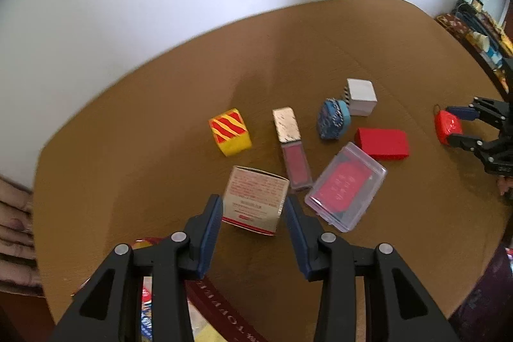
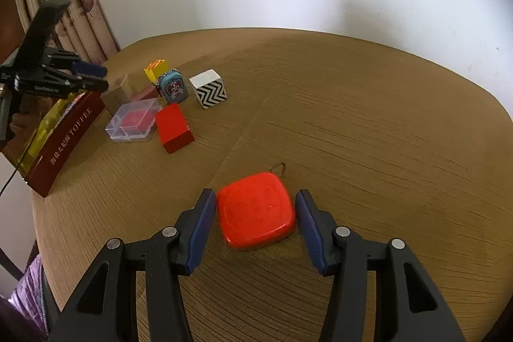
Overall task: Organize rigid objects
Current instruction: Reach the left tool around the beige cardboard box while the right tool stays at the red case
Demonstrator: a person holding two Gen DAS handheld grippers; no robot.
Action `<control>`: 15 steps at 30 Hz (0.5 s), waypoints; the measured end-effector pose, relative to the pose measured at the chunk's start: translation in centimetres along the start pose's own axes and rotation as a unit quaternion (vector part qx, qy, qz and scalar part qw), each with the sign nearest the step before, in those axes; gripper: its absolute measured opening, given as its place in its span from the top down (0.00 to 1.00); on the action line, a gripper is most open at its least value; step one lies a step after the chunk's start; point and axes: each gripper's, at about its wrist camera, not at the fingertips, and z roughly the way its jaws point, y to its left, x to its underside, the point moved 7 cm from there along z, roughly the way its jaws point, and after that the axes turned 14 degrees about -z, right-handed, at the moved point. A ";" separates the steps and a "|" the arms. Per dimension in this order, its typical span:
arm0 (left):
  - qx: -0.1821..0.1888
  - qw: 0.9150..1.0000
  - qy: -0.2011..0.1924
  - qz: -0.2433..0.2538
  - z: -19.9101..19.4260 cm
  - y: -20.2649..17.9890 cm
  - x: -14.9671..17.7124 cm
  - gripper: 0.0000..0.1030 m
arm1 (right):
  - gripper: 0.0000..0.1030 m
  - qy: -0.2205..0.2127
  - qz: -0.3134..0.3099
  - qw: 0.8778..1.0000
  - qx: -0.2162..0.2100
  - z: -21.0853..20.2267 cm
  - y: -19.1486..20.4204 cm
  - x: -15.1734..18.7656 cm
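1. two grippers are at work over the round wooden table (image 1: 368,31). the left gripper (image 1: 253,213) has its blue pads on either side of a small printed carton (image 1: 255,202); a sliver of gap shows at each pad, so i'd call the fingers parted around it, not clamped.
2. the right gripper (image 2: 255,213) straddles a red rounded-square case (image 2: 255,210); its left pad looks to be touching the case's side, the right pad just beside it. i can't tell whether it is truly gripping.
3. for the left: i'd lower squarely until the pads sit at mid-height of the carton, then close gently, since thin card may crush.
4. beyond the left fingertips lie a lip gloss tube (image 1: 291,149) and a clear plastic box (image 1: 346,191), both near the carton; lift straight up to avoid nudging them.
5. the toffee box (image 2: 64,137) sits just under the left gripper, probably the place for sorted pieces.
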 end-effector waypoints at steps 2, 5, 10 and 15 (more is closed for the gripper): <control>0.013 1.000 0.016 0.009 0.5 -0.3 -0.2 0.60 | 0.53 -0.001 0.002 1.000 0.001 0.0 0.0 0.0; 0.009 1.000 0.018 0.018 0.9 -0.1 -0.4 0.60 | 0.53 -0.001 0.004 1.000 -0.001 0.1 0.0 0.0; -0.002 1.000 0.004 0.004 0.7 0.6 -0.8 0.60 | 0.53 0.000 0.004 1.000 -0.002 0.2 0.0 0.0; -0.024 1.000 0.011 0.016 1.8 1.6 -1.3 0.59 | 0.53 0.001 0.006 1.000 -0.001 0.0 0.1 0.0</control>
